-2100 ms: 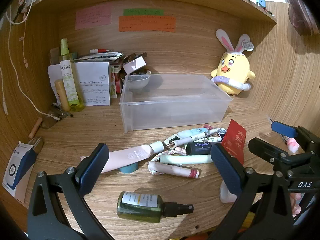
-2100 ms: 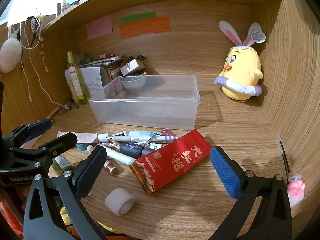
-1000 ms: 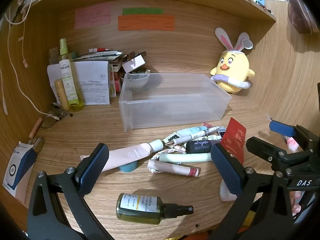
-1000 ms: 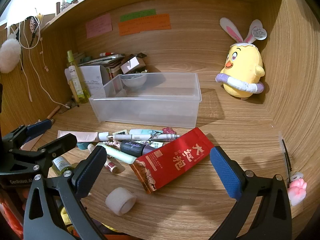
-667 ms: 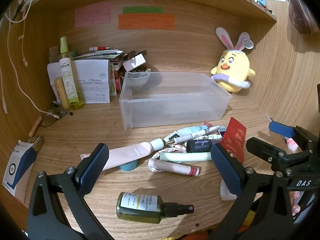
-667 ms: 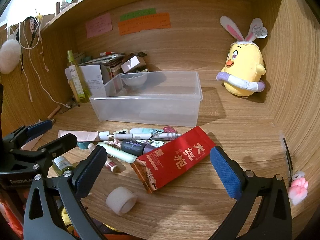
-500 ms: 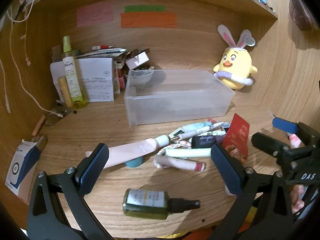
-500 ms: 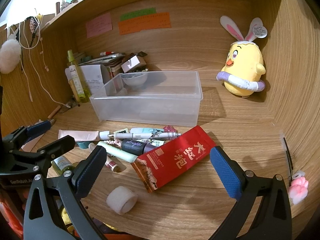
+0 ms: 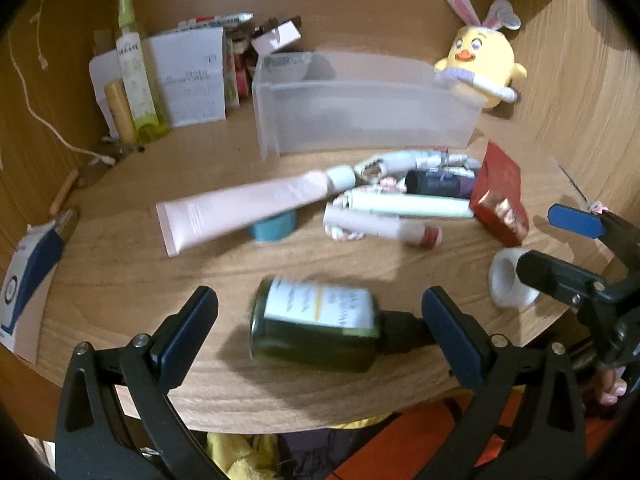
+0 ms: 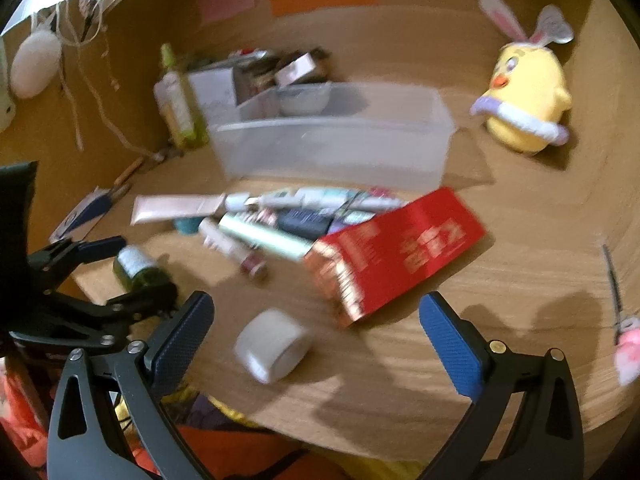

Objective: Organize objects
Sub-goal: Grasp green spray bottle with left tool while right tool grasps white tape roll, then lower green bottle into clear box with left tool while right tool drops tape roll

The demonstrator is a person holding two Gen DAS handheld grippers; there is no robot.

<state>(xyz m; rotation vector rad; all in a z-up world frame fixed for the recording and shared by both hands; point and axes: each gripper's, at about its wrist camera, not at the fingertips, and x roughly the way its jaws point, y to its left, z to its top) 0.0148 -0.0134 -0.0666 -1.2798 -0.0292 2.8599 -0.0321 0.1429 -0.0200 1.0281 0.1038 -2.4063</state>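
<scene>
Both views motion-blurred, labels unreadable. Left tool (image 9: 320, 328) jaws apart, dark green spray bottle (image 9: 316, 330) lying between them on counter (image 9: 120, 280), nozzle end partly hidden behind right finger. Right tool (image 10: 316, 340) jaws apart, empty; white tape roll (image 10: 274, 344) just ahead, near counter front edge. Clear bin (image 10: 336, 144) beyond clutter pile. Bare counter right of red packet (image 10: 396, 252).

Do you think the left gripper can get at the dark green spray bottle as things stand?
Probably yes: the left gripper is open, the dark green spray bottle lies between its fingers, and nothing blocks the way.
</scene>
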